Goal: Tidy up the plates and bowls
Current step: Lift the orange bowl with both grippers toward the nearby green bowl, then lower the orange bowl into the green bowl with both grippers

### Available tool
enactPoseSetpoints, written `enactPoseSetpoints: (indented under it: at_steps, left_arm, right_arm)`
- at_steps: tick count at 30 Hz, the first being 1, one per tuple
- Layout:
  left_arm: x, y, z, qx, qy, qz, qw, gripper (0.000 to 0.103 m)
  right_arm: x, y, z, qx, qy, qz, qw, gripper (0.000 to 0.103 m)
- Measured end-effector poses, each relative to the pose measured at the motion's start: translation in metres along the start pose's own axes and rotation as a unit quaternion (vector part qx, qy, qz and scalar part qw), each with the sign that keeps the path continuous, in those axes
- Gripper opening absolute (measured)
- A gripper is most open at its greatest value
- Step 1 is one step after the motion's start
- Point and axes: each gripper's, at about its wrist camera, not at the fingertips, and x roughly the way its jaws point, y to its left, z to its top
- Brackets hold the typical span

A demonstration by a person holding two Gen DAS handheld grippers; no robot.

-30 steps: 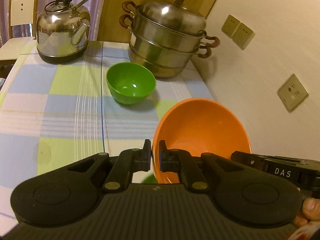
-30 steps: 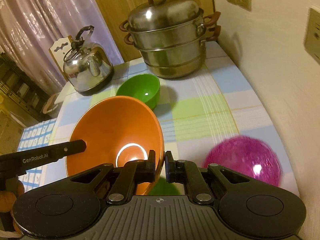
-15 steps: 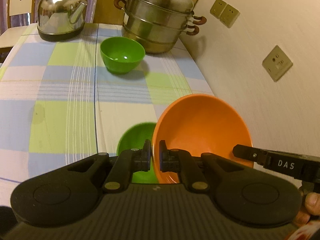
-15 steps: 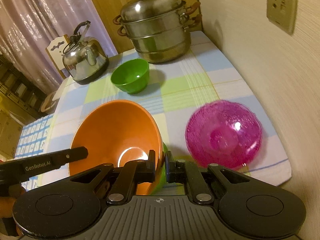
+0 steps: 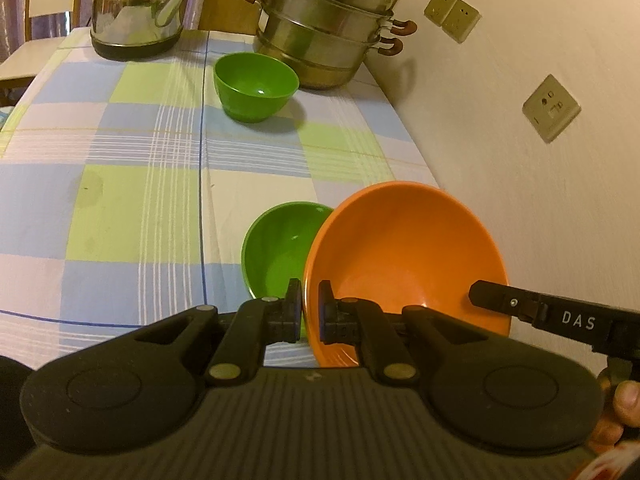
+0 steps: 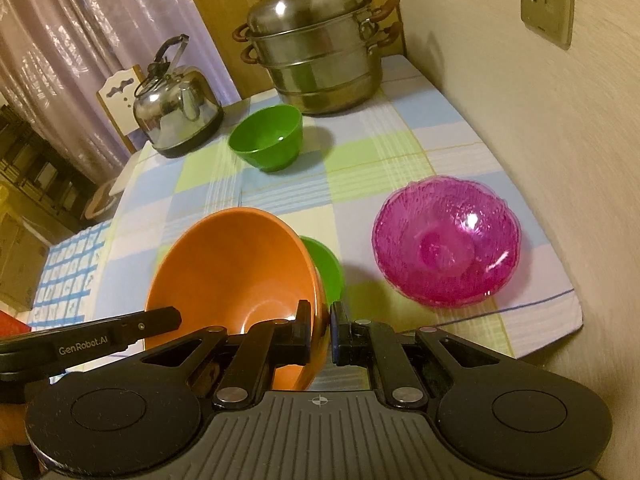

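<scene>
Both grippers hold one large orange bowl [image 5: 404, 256] by opposite sides of its rim, above the table. My left gripper [image 5: 309, 312] is shut on its left rim. My right gripper [image 6: 320, 330] is shut on its right rim; the bowl [image 6: 236, 272] fills the left of that view. A green bowl [image 5: 276, 248] sits on the table under and beside the orange bowl, also seen partly hidden in the right wrist view [image 6: 326, 266]. A second green bowl [image 5: 256, 84] [image 6: 266, 138] stands farther back. A pink glass bowl [image 6: 446, 240] stands at the right.
A steel stacked steamer pot [image 5: 324, 24] [image 6: 316, 48] and a steel kettle [image 5: 138, 4] [image 6: 176, 96] stand at the table's far end. The wall with sockets [image 5: 552, 108] runs along the right. The checked tablecloth [image 5: 120, 184] covers the table. A chair [image 6: 120, 88] stands behind the kettle.
Both grippers have drawn back toward the near end of the table with the orange bowl, bringing the near green bowl and the whole pink bowl into view.
</scene>
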Motion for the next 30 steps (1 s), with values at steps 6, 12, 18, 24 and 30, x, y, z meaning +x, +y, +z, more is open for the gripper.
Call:
enactPoseSetpoints:
  at_steps: [6, 12, 18, 24, 30]
  left_arm:
    - [-0.006, 0.005, -0.018, -0.010, 0.010, -0.003, 0.9999, 0.006]
    - [-0.014, 0.008, -0.038, -0.015, 0.020, 0.000, 0.9997, 0.006]
    - [-0.018, 0.009, -0.052, -0.015, 0.028, 0.008, 0.9995, 0.006]
    - [-0.017, 0.012, -0.063, -0.021, 0.039, 0.009, 0.9990, 0.006]
    - [-0.015, 0.014, -0.068, -0.023, 0.047, 0.012, 0.9986, 0.006]
  right_arm:
    - [-0.007, 0.000, -0.018, 0.007, 0.002, 0.004, 1.000, 0.009]
    - [-0.013, 0.005, -0.036, 0.000, 0.007, 0.002, 1.000, 0.009]
    - [-0.014, 0.004, -0.052, 0.006, 0.017, 0.006, 1.000, 0.009]
    - [-0.011, 0.002, -0.063, 0.009, 0.027, 0.007, 1.000, 0.009]
    - [-0.008, 0.000, -0.072, 0.011, 0.036, 0.008, 0.999, 0.009]
